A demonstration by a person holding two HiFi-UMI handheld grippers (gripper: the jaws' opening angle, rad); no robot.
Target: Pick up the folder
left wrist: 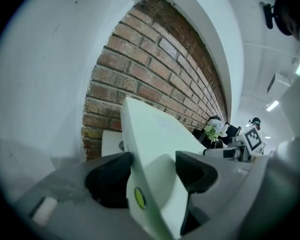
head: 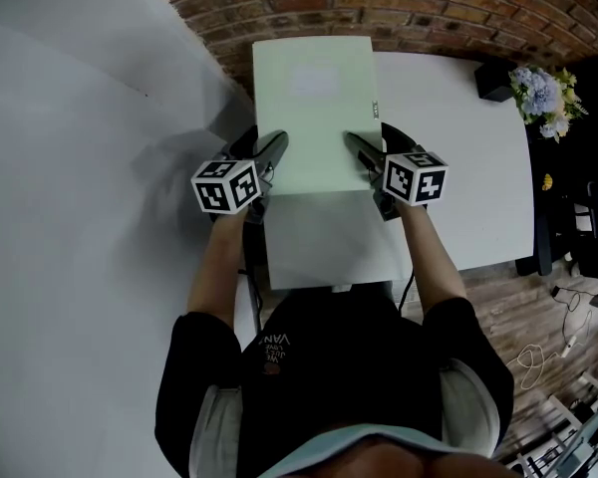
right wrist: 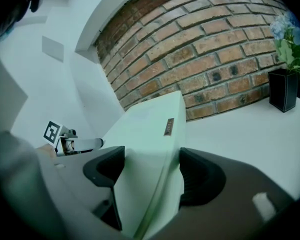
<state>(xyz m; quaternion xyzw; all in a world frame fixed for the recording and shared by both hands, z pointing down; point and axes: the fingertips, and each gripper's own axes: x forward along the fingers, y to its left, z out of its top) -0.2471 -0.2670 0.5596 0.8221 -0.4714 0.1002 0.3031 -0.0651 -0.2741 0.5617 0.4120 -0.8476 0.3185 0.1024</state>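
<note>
Folder (head: 314, 118) clamped by left gripper (head: 276, 147) and right gripper (head: 357, 149), underside hidden.

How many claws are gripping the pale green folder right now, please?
2. The left claw clamps the left edge of the pale green rectangular folder; the right claw clamps its right edge, directly opposite.

Likely office or studio: white desk (head: 473, 172), brick wall (head: 399, 3), potted flowers (head: 545, 96), cables (head: 531, 357) on wood floor (head: 498, 302).
</note>
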